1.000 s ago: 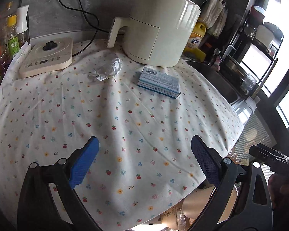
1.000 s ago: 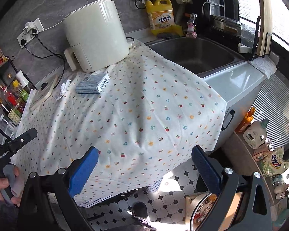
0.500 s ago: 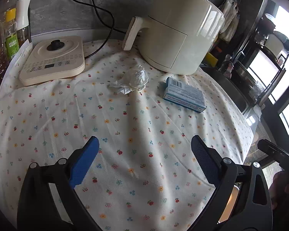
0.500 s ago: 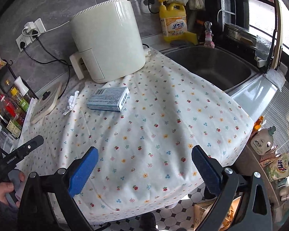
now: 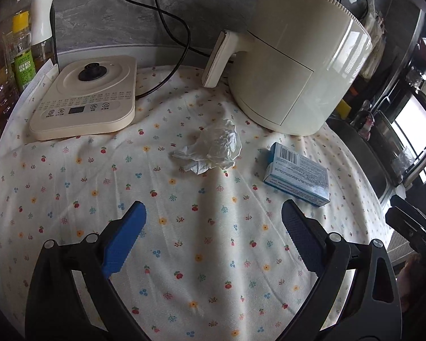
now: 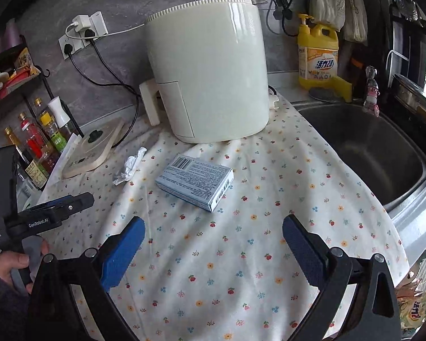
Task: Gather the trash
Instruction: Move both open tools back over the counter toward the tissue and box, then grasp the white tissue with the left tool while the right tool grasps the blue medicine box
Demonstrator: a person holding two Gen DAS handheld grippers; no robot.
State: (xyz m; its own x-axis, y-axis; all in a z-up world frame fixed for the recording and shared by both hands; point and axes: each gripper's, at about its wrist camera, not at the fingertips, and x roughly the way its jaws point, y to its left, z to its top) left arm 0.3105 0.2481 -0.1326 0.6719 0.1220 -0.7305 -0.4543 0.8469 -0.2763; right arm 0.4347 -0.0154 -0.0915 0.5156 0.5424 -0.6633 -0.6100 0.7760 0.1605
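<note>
A crumpled white tissue [image 5: 213, 149] lies on the flowered cloth, ahead of my left gripper [image 5: 213, 224], which is open and empty. A flat blue box with barcodes [image 5: 296, 177] lies to the tissue's right. In the right wrist view the box [image 6: 194, 182] lies ahead of my right gripper [image 6: 213, 236], also open and empty, with the tissue [image 6: 130, 167] to its left. Both grippers hover above the cloth, short of the two items.
A cream air fryer [image 6: 207, 85] stands behind the box. A flat kettle base [image 5: 85, 105] sits at the left, with sauce bottles [image 6: 39, 139] beyond. The sink [image 6: 366, 147] and a yellow detergent bottle [image 6: 318, 56] are at the right. The cloth [image 6: 269, 227] drapes over the counter's front edge.
Both grippers have moved forward over the cloth, toward the tissue and the box, which now look larger and nearer. Both stay open.
</note>
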